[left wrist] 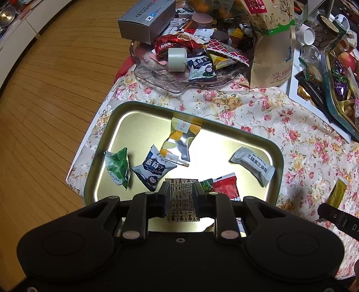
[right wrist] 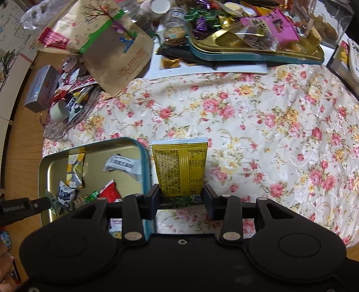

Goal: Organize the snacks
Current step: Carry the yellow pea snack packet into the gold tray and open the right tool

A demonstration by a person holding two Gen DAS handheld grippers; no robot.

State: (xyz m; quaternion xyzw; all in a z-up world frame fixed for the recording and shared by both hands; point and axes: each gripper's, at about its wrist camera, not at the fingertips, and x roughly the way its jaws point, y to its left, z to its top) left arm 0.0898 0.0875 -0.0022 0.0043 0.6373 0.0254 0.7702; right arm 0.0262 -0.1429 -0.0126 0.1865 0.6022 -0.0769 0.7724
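The left claw [left wrist: 180, 197] points steeply down over the near edge of the gold tin tray [left wrist: 277, 155], its pads pressed on a gold-patterned sachet [left wrist: 181, 201] held upright between them. Just beside it in the tray lie a red packet [left wrist: 225, 187] and a small green candy [left wrist: 206, 185] on the right, and a blue blueberry packet [left wrist: 152, 170] and a green-and-white packet [left wrist: 117, 168] on the left; farther in lie a yellow-and-silver wrapper [left wrist: 179, 141] and, near the right rim, a grey sesame-crisp packet [left wrist: 253, 166]. The middle of the tray floor is bare and brightly lit. The tray sits at the corner of the worktop [left wrist: 246, 107], its left rim close to the cloth's edge, with wooden floor [left wrist: 56, 101] beyond. The right claw [right wrist: 181, 197] grips a yellow packet [right wrist: 179, 166] with its printed back up, just outside the tray's right rim, over the floral cloth [right wrist: 269, 125], which lies open and unoccupied ahead and to the right. Farther off, a clear glass dish [left wrist: 157, 76] piled with assorted snacks, a roll of tape [left wrist: 177, 59], a grey carton [left wrist: 145, 20] and a brown paper bag [left wrist: 271, 58] crowd the far edge, and a second tin [right wrist: 258, 56] heaped with sweets stands to the right.
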